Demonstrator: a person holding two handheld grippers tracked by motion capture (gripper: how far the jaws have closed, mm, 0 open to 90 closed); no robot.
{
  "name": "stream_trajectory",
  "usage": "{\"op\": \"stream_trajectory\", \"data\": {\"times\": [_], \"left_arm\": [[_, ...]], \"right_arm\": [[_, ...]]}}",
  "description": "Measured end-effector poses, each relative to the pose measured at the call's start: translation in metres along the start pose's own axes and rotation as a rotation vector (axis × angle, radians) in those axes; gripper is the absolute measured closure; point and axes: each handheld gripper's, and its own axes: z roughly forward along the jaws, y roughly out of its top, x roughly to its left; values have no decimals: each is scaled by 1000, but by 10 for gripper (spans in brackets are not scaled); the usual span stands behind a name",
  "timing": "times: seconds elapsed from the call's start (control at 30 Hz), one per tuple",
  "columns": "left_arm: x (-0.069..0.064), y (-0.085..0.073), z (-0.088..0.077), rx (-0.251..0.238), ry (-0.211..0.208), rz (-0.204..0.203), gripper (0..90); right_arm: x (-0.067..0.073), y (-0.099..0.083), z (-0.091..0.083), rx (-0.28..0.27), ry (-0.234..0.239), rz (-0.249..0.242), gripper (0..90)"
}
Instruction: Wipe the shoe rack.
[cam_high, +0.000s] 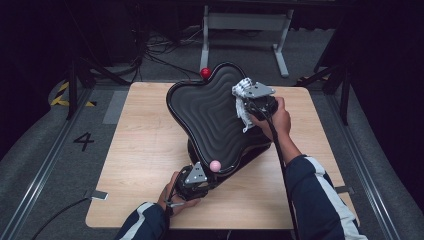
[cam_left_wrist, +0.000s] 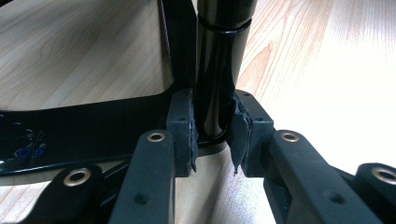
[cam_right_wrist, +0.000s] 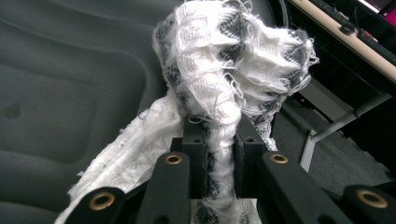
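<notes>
L claw clamped on glossy black post under wavy, lobed black tray; R claw clamped on frayed white cloth at tray's rim.

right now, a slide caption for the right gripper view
Right gripper shut on a bunched white-and-grey cloth, held against the black ridged tray.

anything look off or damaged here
The black wavy seat is tipped up on the table rather than standing level. The white cloth in the right hand-held gripper is frayed, with loose threads. The left hand-held gripper's pads look ragged at the edges.
</notes>
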Motion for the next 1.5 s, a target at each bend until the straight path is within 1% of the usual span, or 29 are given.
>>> {"op": "stream_trajectory", "data": {"times": [0.17, 0.4, 0.47, 0.53, 0.6, 0.7, 0.83, 0.87, 0.9, 1.0, 1.1, 1.17, 1.23, 1.33, 1.47, 1.5], "left_arm": [[0, 0, 0, -1, 3, 6, 714], [0, 0, 0, 1, 4, 7, 714], [-1, 0, 0, 2, 5, 7, 713], [-1, 0, 0, 7, 7, 7, 713], [-1, 0, 0, 2, 5, 7, 713], [-1, 0, 0, 7, 7, 6, 714], [-1, 0, 0, 1, 6, 7, 714], [-1, 0, 0, 1, 6, 7, 715], [0, 0, 0, 1, 5, 7, 716], [-1, 0, 0, 2, 6, 7, 715], [-1, 0, 0, 7, 7, 6, 715], [-1, 0, 0, 2, 6, 8, 715], [-1, 0, 0, 6, 7, 7, 714], [-1, 0, 0, 6, 8, 7, 715], [-1, 0, 0, 5, 9, 10, 714], [-1, 0, 0, 1, 9, 10, 714]], "right_arm": [[4, 7, 1, -9, 15, -14, 791], [17, 17, 0, -32, 54, -41, 790], [23, 21, -1, -41, 67, -58, 789], [28, 24, -2, -53, 85, -64, 789], [33, 27, -3, -58, 93, -81, 788], [42, 32, -4, -69, 110, -103, 788], [55, 39, -7, -82, 140, -128, 788], [55, 39, -7, -82, 140, -128, 788], [62, 42, -8, -88, 150, -139, 788], [69, 47, -9, -98, 167, -149, 787], [74, 50, -9, -105, 176, -158, 787], [75, 51, -9, -109, 182, -158, 786], [78, 53, -9, -114, 197, -164, 785], [79, 55, -9, -114, 199, -159, 785], [84, 59, -8, -117, 202, -178, 784], [85, 61, -8, -118, 207, -176, 784]]}}
